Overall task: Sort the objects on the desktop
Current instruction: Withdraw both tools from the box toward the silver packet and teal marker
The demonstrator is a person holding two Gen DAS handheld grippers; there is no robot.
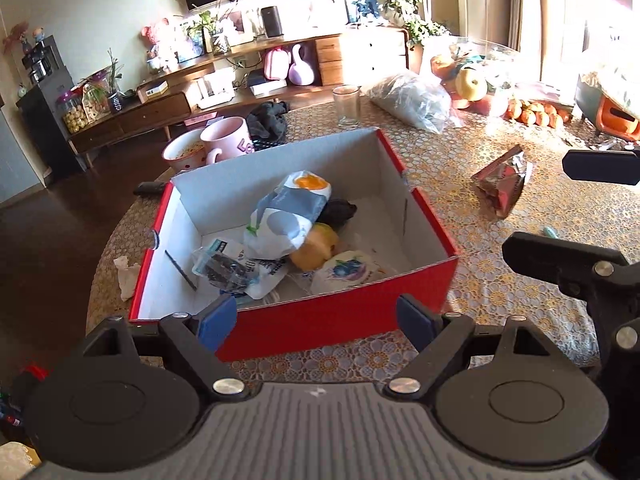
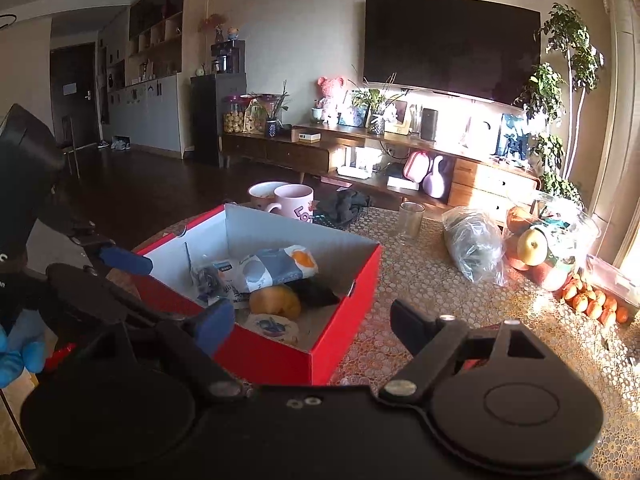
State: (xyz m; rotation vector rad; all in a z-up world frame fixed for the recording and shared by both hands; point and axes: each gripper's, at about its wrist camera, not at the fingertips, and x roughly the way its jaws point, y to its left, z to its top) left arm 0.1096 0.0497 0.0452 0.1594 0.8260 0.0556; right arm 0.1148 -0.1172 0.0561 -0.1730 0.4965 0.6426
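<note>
Both grippers are spread wide and hold nothing. The left gripper hangs by the near wall of the red box. The right gripper is by the box corner. A crinkly snack wrapper lies on the table at 2 o'clock from the box. It looks light, thin and slippery. I would pinch its torn top edge.

Only one bit of lettering reads here: the pink mug behind the red box shows purple letters "LO" on its side, cut off by the box wall, while packet print inside stays too blurred.
</note>
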